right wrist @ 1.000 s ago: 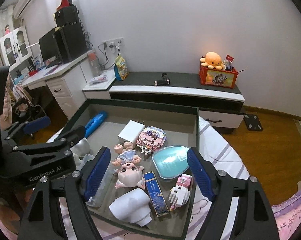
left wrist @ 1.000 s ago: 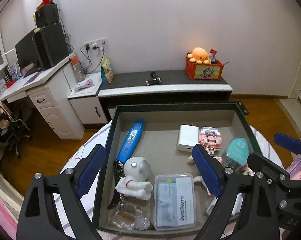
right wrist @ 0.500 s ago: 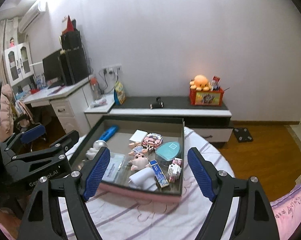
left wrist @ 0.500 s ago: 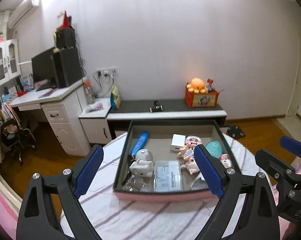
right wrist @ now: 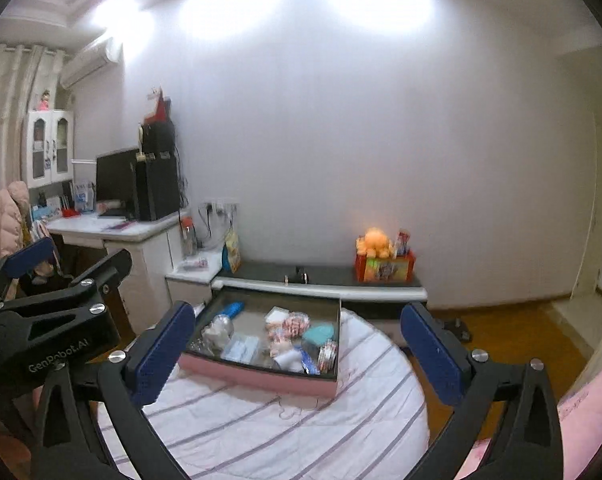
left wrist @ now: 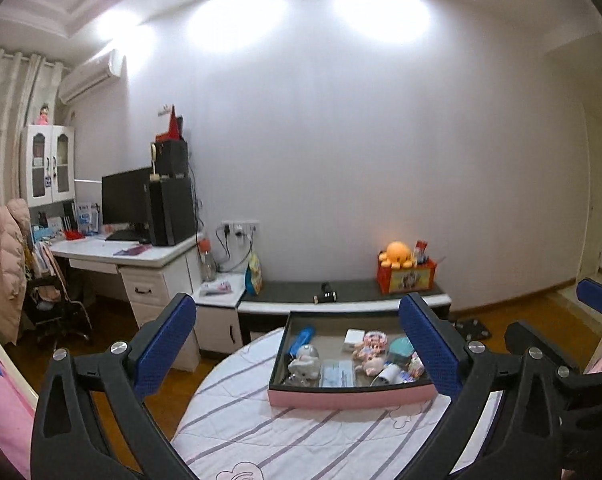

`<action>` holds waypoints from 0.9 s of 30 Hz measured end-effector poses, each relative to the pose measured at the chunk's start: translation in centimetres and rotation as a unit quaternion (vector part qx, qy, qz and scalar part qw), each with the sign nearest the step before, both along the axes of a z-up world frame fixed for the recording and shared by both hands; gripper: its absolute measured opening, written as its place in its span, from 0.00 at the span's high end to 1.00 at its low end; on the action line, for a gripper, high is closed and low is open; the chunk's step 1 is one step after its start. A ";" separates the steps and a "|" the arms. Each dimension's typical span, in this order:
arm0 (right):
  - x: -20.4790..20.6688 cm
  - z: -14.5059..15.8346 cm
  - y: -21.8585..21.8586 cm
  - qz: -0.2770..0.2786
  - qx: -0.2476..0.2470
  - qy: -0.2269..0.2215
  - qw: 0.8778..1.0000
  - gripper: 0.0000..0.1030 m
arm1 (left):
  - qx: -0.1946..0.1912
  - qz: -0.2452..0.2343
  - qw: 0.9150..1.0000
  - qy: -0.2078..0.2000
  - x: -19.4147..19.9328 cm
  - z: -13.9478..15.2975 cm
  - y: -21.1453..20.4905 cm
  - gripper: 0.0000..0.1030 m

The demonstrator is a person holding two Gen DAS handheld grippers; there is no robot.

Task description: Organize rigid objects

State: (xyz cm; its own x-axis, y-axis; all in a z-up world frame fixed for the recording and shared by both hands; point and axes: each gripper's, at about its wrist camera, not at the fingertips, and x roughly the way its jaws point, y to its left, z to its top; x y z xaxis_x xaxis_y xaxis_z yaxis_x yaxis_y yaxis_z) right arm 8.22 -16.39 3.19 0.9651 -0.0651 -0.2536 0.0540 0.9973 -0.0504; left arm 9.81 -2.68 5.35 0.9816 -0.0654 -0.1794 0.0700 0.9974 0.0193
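The pink-sided tray (left wrist: 351, 395) sits on the striped round bed (left wrist: 301, 432) well ahead of and below both grippers, holding a blue tube (left wrist: 301, 338), a white astronaut figure (left wrist: 305, 362), a clear floss box (left wrist: 338, 372), a white charger block (left wrist: 353, 336) and a teal case (left wrist: 400, 349) loosely side by side. The left gripper (left wrist: 297, 344) and the right gripper (right wrist: 297, 344) have just been opening and now stand spread wide with nothing between their blue pads. With everything apparently in the tray, the sound finish is probably to keep both clear of it, or to re-approach slowly from above and straighten one piece at a time.
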 end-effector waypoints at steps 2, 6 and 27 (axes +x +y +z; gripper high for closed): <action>-1.4 0.7 0.5 0.001 -0.006 -0.018 1.000 0.00 | -0.003 0.000 1.000 -0.011 -1.2 0.6 0.3 0.00; -3.3 1.5 1.1 -0.004 -0.019 -0.042 0.999 0.00 | -0.005 0.005 0.999 -0.034 -3.3 1.5 0.6 0.00; -6.5 2.5 0.4 -0.044 0.001 -0.068 0.997 0.00 | 0.005 -0.007 1.000 -0.028 -5.0 1.1 -0.4 0.00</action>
State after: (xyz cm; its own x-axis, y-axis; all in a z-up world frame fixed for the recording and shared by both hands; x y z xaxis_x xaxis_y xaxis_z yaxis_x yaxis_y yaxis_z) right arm 1.69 -16.00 5.68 0.9811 -0.1506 -0.1212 0.1473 0.9885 -0.0354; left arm 4.83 -3.07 6.45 0.9892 -0.0772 -0.1246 0.0820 0.9961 0.0335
